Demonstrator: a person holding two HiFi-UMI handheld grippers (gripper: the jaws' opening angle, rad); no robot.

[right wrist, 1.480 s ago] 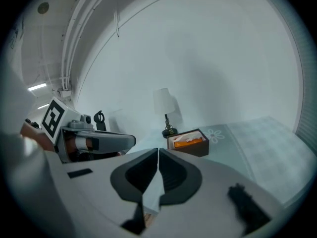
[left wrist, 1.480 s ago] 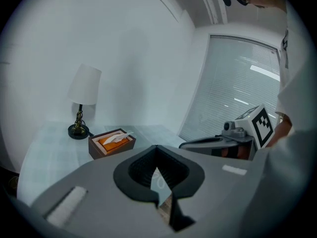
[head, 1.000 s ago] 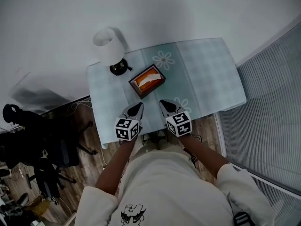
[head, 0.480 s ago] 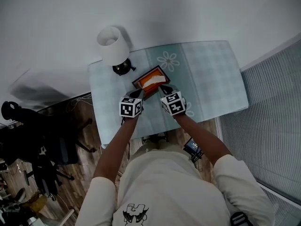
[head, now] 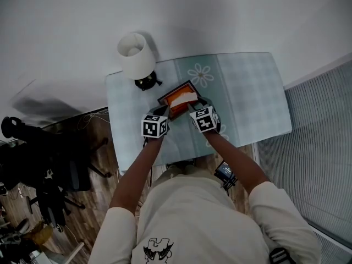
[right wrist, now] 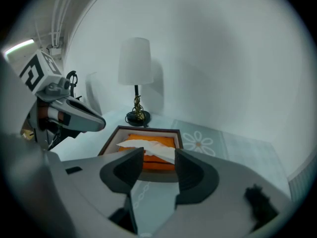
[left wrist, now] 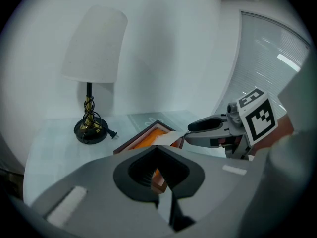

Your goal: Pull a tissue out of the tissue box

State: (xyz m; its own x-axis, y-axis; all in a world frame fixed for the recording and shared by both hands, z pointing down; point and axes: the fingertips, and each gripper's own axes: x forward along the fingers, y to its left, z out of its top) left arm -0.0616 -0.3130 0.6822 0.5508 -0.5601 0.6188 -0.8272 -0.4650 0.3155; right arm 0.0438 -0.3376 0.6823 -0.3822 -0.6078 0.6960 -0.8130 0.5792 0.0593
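The person holds one tool in each hand over the near part of the tabletop (head: 247, 92), which is covered with a pale checked cloth. The tissue box (head: 179, 99) is directly in front of both tools, between their tips in the head view. It is a low box with a dark brown frame and an orange top. It lies flat and is turned a little to the edge of the tabletop.

A white tissue (right wrist: 148, 148) sticks out of the orange top and leans toward the right tool (right wrist: 158, 157). The jaws of this tool are apart and are opening. The loose end of the tissue shows in the gap just ahead of the two tips, and the pads do not press on it. This tool points down at the near edge of the box.

The left tool (left wrist: 157, 150) is clenched: its tips meet, and nothing is held between them. The near left corner of the box shows just beyond its tips, and I cannot tell if the tool touches it. The right tool is at its right side, with the marker cube turned up.

Behind the box, farther from both tools and toward the left one, a lamp (head: 136, 56) with a white shade and a dark round foot stands upright. A flower print (head: 201, 75) on the cloth lies beyond the box, on the side of the right tool.
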